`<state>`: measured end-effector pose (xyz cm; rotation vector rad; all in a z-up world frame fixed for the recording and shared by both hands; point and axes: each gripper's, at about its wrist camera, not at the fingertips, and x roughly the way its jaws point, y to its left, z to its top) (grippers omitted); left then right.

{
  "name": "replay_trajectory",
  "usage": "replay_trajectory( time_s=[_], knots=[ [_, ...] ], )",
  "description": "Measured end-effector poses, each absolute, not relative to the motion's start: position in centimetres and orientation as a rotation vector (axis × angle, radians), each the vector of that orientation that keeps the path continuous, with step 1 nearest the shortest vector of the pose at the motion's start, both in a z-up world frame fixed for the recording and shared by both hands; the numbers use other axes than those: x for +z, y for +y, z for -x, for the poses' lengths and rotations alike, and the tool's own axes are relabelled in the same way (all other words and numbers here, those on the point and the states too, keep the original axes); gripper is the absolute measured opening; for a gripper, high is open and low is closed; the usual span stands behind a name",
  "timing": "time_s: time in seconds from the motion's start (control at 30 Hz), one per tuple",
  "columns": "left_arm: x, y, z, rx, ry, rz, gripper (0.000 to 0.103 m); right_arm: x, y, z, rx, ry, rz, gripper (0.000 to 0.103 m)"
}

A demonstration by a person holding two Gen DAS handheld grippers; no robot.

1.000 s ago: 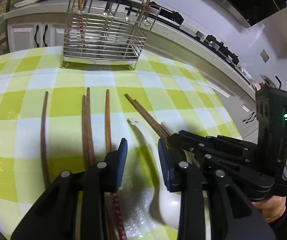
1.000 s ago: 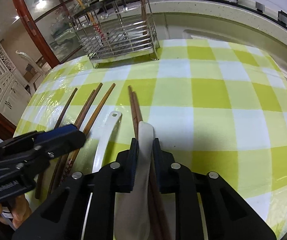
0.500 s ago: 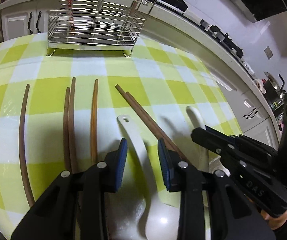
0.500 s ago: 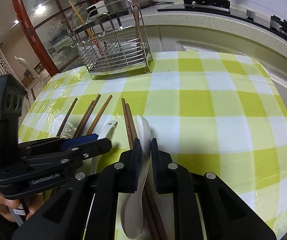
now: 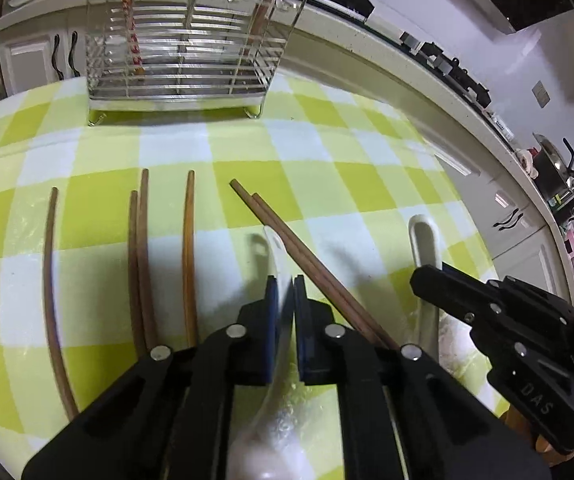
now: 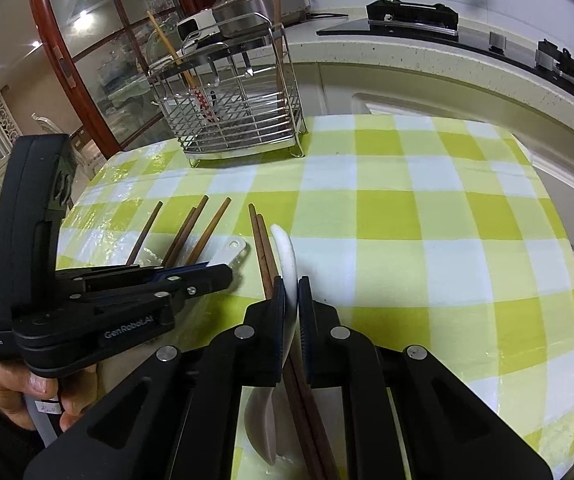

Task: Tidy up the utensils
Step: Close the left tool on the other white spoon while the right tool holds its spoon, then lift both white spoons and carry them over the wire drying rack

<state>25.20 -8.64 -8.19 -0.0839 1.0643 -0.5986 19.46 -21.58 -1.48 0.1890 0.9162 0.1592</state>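
Observation:
My left gripper (image 5: 283,294) is closing its blue pads onto the handle of a white ceramic spoon (image 5: 265,242); the pads press on it. The spoon's bowl lies under the gripper, near the lower edge of the left wrist view. My right gripper (image 6: 291,285) is shut on a second white spoon (image 6: 285,250), held on edge just above the cloth. In the right wrist view the left gripper (image 6: 223,276) sits to the left with its spoon (image 6: 233,249). A dark chopstick pair (image 5: 287,240) lies between the two spoons. Several brown chopsticks (image 5: 187,240) lie further left.
A steel wire utensil rack (image 5: 183,52) stands at the table's far side with a few chopsticks upright in it. The green-and-white checked cloth (image 6: 427,200) covers the round table. A hand (image 6: 11,392) holds the left gripper. A kitchen counter (image 6: 427,64) runs behind.
The left jaws, apart around the spoon handle before, have shut on it. The right gripper has tightened on its spoon and risen a little with it.

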Motion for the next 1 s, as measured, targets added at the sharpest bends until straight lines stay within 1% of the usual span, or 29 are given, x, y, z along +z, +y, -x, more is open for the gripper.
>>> replay_trajectory(
  time_s=[0.27,0.67,1.0],
  knots=[
    [-5.7,-6.5,-23.5,-0.587,0.999,0.103,0.006,0.1,-20.8,-18.6,0.159,0.881,-0.165,0.009],
    [-0.9,-3.6,-20.7,-0.531,0.839,0.100,0.005,1.7,-19.6,-17.8,0.155,0.842,-0.126,0.009],
    [0.8,-3.0,-19.3,-0.471,0.754,0.063,0.005,2.4,-19.3,-17.4,0.137,0.819,-0.107,0.009]
  ],
)
